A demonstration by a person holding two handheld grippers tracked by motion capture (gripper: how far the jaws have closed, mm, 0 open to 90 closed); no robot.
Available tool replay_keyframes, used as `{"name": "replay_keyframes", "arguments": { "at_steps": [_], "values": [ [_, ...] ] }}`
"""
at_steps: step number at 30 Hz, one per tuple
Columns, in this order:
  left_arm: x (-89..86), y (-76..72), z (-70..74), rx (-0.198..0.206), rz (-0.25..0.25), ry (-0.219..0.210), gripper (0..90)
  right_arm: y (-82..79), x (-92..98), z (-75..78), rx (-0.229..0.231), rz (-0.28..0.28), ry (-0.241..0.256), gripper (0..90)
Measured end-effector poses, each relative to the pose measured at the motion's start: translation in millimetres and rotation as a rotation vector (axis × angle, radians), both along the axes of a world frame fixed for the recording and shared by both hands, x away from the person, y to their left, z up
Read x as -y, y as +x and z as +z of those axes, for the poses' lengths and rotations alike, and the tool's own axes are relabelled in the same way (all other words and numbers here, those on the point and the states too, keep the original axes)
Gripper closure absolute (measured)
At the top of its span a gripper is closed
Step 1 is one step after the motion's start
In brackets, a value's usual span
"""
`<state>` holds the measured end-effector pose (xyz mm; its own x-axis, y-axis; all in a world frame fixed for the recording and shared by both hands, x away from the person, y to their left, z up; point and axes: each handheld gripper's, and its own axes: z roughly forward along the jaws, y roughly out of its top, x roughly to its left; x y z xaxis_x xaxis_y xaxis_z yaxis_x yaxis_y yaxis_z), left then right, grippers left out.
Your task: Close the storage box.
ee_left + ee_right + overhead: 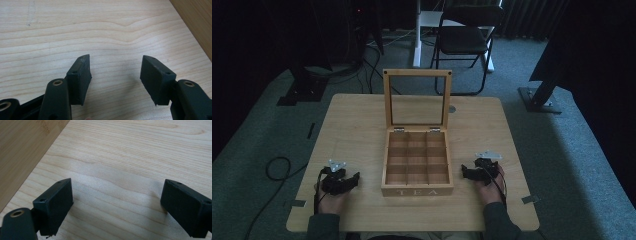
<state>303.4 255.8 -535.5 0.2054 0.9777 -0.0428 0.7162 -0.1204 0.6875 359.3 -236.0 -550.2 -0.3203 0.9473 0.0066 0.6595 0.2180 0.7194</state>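
A wooden tea box (417,167) marked TEA stands at the table's middle near the front edge. Its glass-paned lid (417,99) is raised upright, and its several compartments look empty. My left gripper (346,181) rests on the table left of the box, held by a hand, jaws apart with nothing between them. My right gripper (470,172) rests to the right of the box, also open and empty. In the left gripper view my left gripper (115,67) faces bare wood, with the box wall (197,22) at upper right. In the right gripper view my right gripper (117,195) has the box wall (22,152) at its left.
The light wooden table (352,125) has bare room on both sides of the box. A small round mark (452,108) lies behind the lid. On the carpet beyond stand a folding chair (464,40) and dark stand bases (539,97). A cable (277,167) loops at the left.
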Motion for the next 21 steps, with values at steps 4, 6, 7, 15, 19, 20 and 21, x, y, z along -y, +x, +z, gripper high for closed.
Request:
{"name": "replay_keyframes", "arguments": {
  "at_steps": [4, 6, 7, 15, 19, 20, 21],
  "values": [
    [1.5, -0.1, -0.7, -0.003, -0.006, 0.01, 41.2, 0.0, 0.0, 0.0, 0.001, 0.002, 0.0, 10.4],
    [2.6, -0.4, -1.1, 0.001, -0.007, 0.013, 41.2, 0.0, 0.0, 0.0, 0.001, 0.002, -0.001, 10.5],
    [2.8, -0.5, -1.0, 0.001, -0.008, 0.015, 40.9, -0.1, -0.1, 0.0, 0.001, 0.001, 0.0, 10.5],
    [7.1, -1.1, -1.7, 0.001, -0.022, 0.044, 38.2, -0.6, -0.7, 0.2, -0.002, 0.016, 0.0, 10.5],
    [7.5, -1.2, -1.8, 0.001, -0.021, 0.044, 37.6, -0.8, -2.2, 2.8, -0.011, 0.031, -0.003, 19.5],
    [7.7, -1.2, -1.8, 0.001, -0.021, 0.045, 37.5, -1.2, -2.6, 3.5, -0.01, 0.041, -0.003, 22.6],
    [8.0, -1.2, -1.9, 0.002, -0.021, 0.047, 37.2, -1.5, -3.0, 4.3, -0.01, 0.044, -0.003, 25.8]
  ]
}}
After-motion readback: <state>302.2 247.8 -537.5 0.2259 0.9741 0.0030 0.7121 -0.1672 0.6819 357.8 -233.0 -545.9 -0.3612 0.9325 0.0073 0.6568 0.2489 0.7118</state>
